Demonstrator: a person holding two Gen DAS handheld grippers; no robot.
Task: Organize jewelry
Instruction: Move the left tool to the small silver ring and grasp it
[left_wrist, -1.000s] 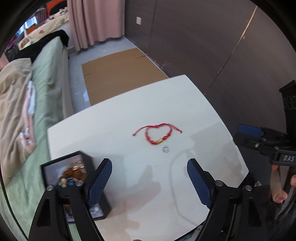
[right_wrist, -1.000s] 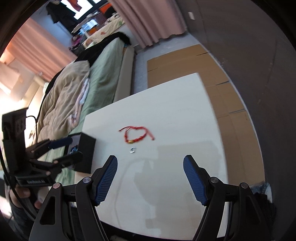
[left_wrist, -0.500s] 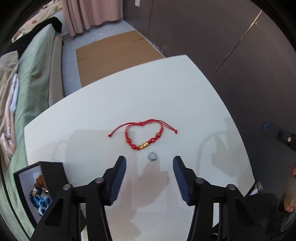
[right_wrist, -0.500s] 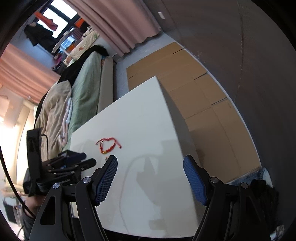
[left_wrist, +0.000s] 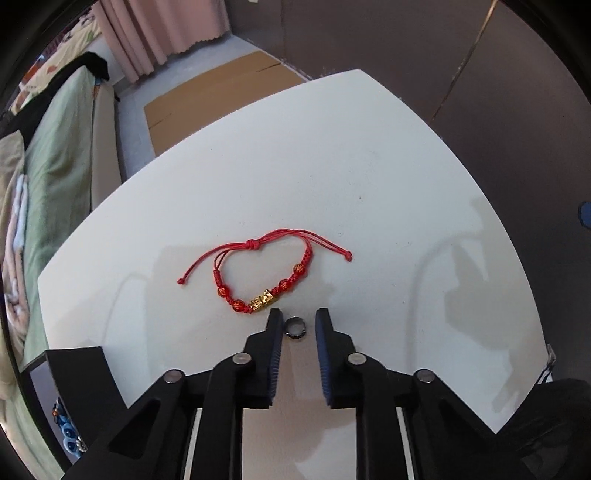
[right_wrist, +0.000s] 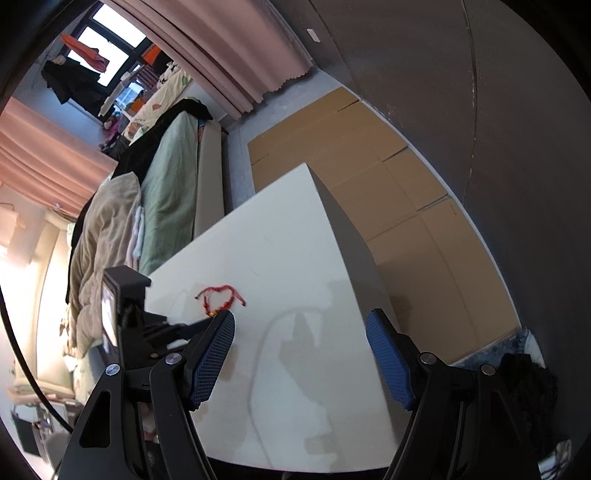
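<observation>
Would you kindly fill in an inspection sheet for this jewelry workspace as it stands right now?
Surface: white table, matte, shadows only.
Job's things: red cord bracelet with gold beads lying flat; small metal ring lying just in front of it; black box at the table's left edge.
Clutter: nothing seen.
Grippers: left gripper low over the table, jaws either side of the ring with gaps showing; right gripper wide open, holding nothing.
Cables: nothing seen.
Surroundings: bed, pink curtains, flattened cardboard on the floor, dark wall.
</observation>
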